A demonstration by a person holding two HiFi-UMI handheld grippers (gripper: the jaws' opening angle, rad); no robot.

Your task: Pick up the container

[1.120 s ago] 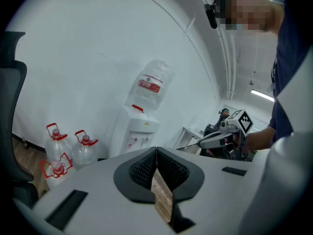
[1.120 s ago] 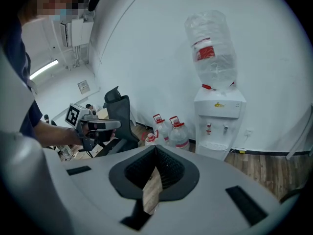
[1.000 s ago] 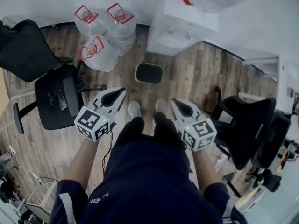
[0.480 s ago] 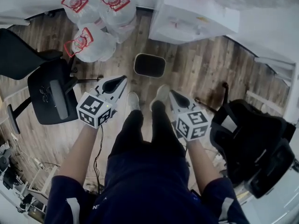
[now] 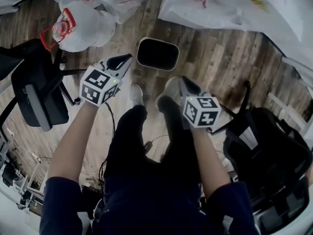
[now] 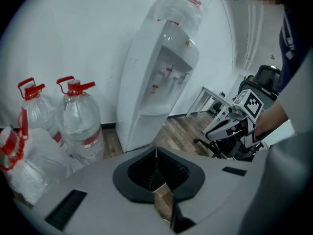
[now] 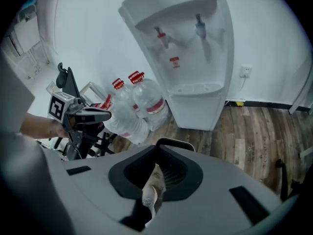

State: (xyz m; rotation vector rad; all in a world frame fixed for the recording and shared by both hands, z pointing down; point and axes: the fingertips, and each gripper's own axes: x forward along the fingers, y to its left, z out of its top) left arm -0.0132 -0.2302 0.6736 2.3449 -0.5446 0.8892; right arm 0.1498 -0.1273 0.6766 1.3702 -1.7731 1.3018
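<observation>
floor (image 5: pixel 220 67): wood planks, carrying everything below.
water dispenser (image 7: pixel 195 58): white, upright against the wall, bottle on top, beyond the container.
chairs: black office chair (image 5: pixel 36 97) on the left, another black chair (image 5: pixel 264 151) on the right, well apart, with the legs of the person between.
water bottles (image 5: pixel 80 26): clear, with red handles and labels, clustered on the floor left of the dispenser.
container (image 5: pixel 157 54): black, rounded-rectangular, open mouth up, dark inside; standing on the floor just ahead of the shoes, in front of the dispenser, untouched.
left tool (image 5: pixel 128 58): jaws closed together, nothing gripped; tip angled down, just beside the container's left rim in the head view, not touching as far as visible.
right tool (image 5: pixel 183 81): jaws closed together, nothing gripped; tip pointing down, near the container's lower right corner, apart from it.
shoes (image 5: pixel 136 94): light-coloured pair, side by side, between the two tools.
</observation>
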